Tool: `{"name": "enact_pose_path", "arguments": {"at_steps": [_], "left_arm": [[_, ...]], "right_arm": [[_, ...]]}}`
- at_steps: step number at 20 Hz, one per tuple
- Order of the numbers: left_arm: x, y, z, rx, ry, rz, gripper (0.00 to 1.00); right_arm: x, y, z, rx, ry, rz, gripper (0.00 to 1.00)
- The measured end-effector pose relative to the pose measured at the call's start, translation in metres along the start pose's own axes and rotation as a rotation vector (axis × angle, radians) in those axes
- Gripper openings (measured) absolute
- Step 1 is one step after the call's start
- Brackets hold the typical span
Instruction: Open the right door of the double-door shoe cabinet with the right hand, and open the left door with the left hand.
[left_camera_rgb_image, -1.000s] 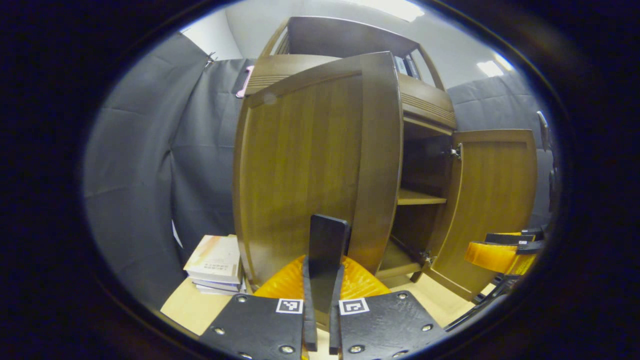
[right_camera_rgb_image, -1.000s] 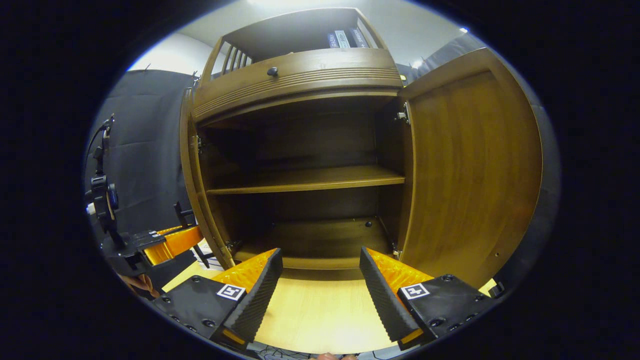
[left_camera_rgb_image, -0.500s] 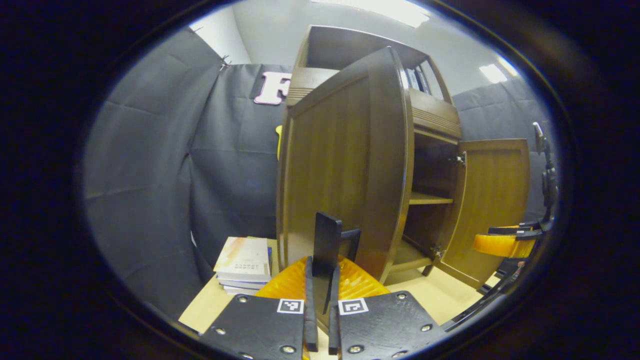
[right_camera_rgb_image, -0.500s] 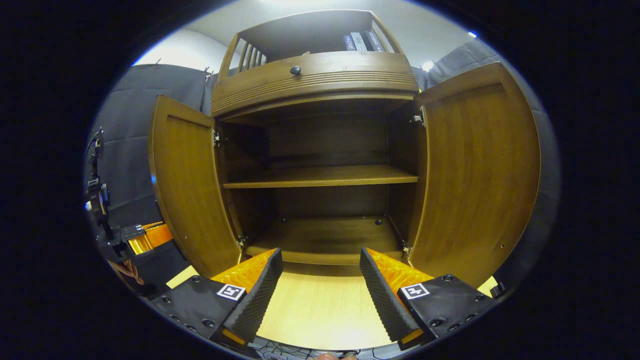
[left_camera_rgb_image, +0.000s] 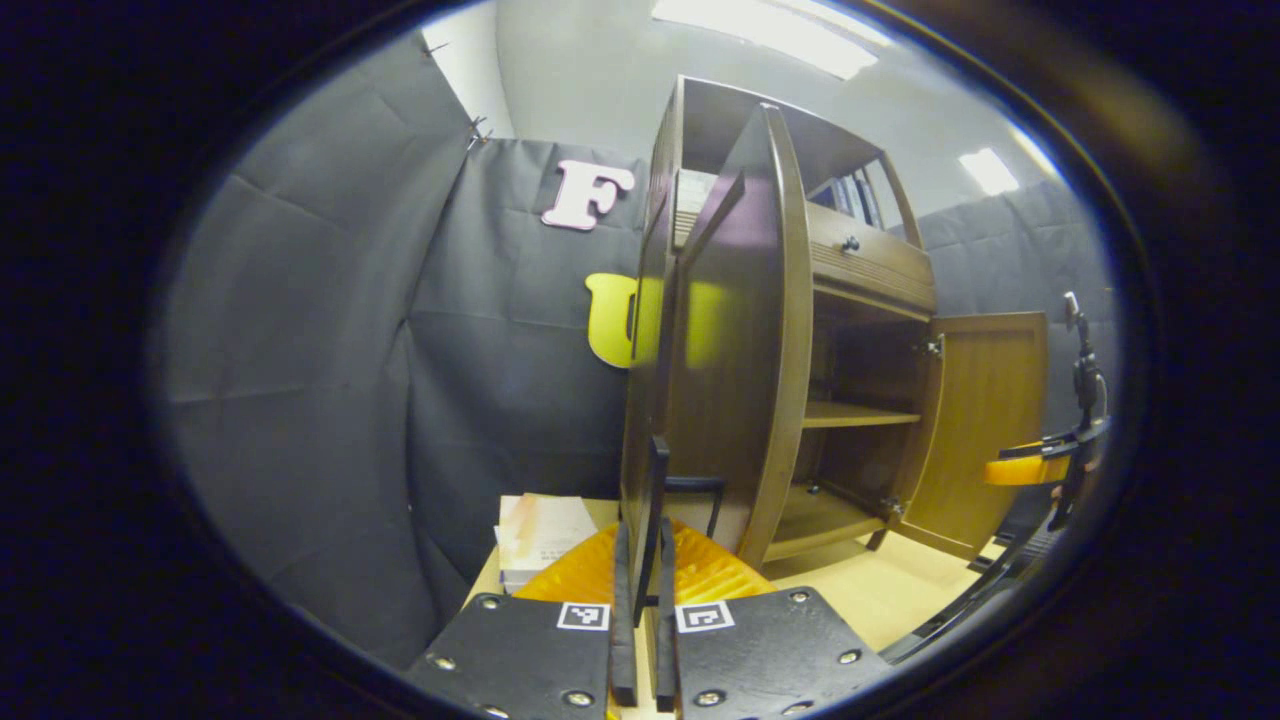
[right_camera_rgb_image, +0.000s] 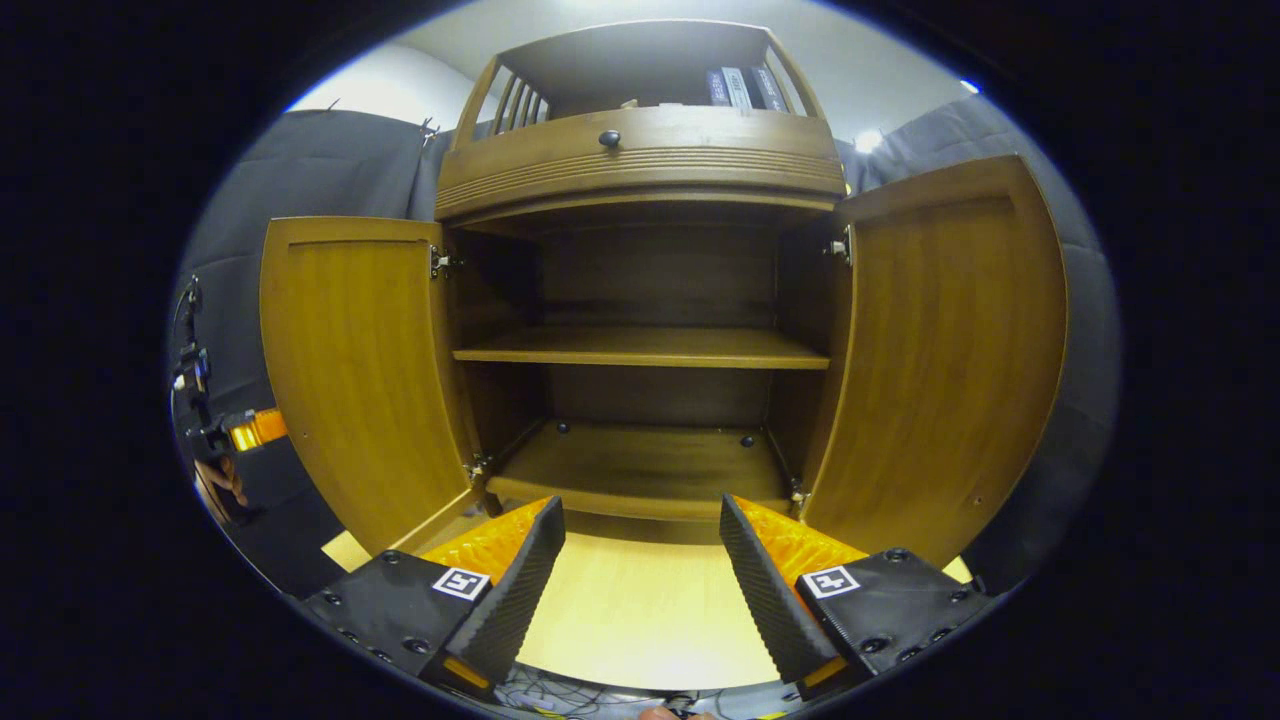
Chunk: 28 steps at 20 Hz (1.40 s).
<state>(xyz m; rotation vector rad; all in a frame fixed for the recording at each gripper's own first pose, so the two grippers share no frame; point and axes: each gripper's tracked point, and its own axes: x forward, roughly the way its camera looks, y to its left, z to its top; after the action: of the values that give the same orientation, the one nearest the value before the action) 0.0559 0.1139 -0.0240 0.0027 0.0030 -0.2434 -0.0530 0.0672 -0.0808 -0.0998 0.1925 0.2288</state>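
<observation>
Both doors of the shoe cabinet (right_camera_rgb_image: 645, 170) stand wide: the left door (right_camera_rgb_image: 355, 370) at nine o'clock in the right gripper view, the right door (right_camera_rgb_image: 950, 350) at three. The left gripper (left_camera_rgb_image: 640, 600) looks clamped on the left door's dark handle (left_camera_rgb_image: 655, 490), though the grip is half hidden. The right gripper (right_camera_rgb_image: 640, 570) gapes, holding nothing. Pulling further could strain the hinges or tug the cabinet off the table (right_camera_rgb_image: 640, 625).

shoe cabinet (right_camera_rgb_image: 640, 170) both doors swung wide, left door (right_camera_rgb_image: 350, 370), right door (right_camera_rgb_image: 950, 350), bare middle shelf (right_camera_rgb_image: 640, 347), right gripper (right_camera_rgb_image: 640, 560) fingers spread apart over light tabletop (right_camera_rgb_image: 640, 620), left gripper (right_camera_rgb_image: 245, 432) far left
</observation>
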Motion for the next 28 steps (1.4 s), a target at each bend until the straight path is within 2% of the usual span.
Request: {"name": "enact_pose_path", "arguments": {"at_steps": [2,5,6,8,9,11,12,16,19,22,23,27,28], "left_arm": [[0.003,-0.001,-0.002,-0.003,0.001,-0.06,0.11],[0.009,0.002,-0.004,0.026,0.006,-0.08,0.09],[0.009,0.002,-0.002,0.028,-0.001,-0.08,0.07],[0.006,0.005,0.003,0.027,-0.016,-0.07,0.11],[0.004,0.004,0.003,0.029,-0.02,-0.064,0.07],[-0.004,0.005,0.006,0.031,-0.022,-0.049,0.11],[-0.008,0.005,0.008,0.032,-0.021,-0.038,0.09],[-0.04,0.012,0.018,0.03,-0.033,0.076,0.11],[-0.077,0.016,0.021,0.004,-0.022,0.202,0.1],[-0.109,-0.003,0.036,-0.009,-0.026,0.309,0.1],[-0.119,-0.012,0.043,-0.01,-0.039,0.335,0.1],[-0.128,-0.07,0.069,-0.018,-0.097,0.362,0.78],[-0.127,-0.081,0.074,-0.012,-0.109,0.369,0.81]], "right_arm": [[-0.001,-0.013,0.02,-0.027,-0.047,-0.052,0.95],[-0.004,-0.028,0.043,0.01,-0.09,-0.113,0.95],[-0.006,-0.033,0.046,0.014,-0.095,-0.128,0.95],[-0.01,-0.043,0.046,0.013,-0.093,-0.152,0.95],[-0.011,-0.047,0.045,0.014,-0.087,-0.162,0.95],[-0.01,-0.055,0.039,0.024,-0.071,-0.173,0.95],[-0.008,-0.057,0.038,0.031,-0.063,-0.171,0.95],[-0.001,-0.071,0.033,0.047,-0.049,-0.165,0.96],[0.001,-0.081,0.028,0.049,-0.042,-0.143,0.96],[-0.002,-0.092,0.023,0.012,-0.035,-0.103,0.99],[-0.003,-0.094,0.021,0.01,-0.03,-0.083,0.96],[-0.005,-0.099,0.016,0.009,-0.015,-0.004,0.96],[-0.006,-0.101,0.017,0.01,-0.018,0.014,0.96]]}}
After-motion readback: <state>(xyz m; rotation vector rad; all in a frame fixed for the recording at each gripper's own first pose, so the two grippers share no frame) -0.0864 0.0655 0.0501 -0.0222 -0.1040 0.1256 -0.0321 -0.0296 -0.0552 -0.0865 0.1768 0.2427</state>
